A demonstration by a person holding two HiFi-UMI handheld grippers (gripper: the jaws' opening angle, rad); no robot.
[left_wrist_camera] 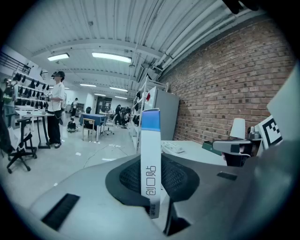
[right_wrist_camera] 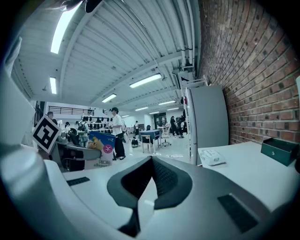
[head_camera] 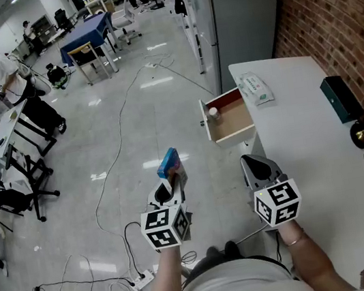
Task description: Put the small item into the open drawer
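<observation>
Your left gripper point(head_camera: 167, 191) is clamped on the small box point(head_camera: 170, 164) (blue top, held upright between the pads). The box is over the floor, well apart from the open drawer point(head_camera: 233, 122) at the white table point(head_camera: 307, 148) edge. Your right gripper point(head_camera: 258, 166) has its jaws pressed together, with nothing between them.

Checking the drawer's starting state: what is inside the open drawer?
One small whitish item lies in the open drawer near its front; the rest shown is bare. Its rear, under the table, is covered.
</observation>
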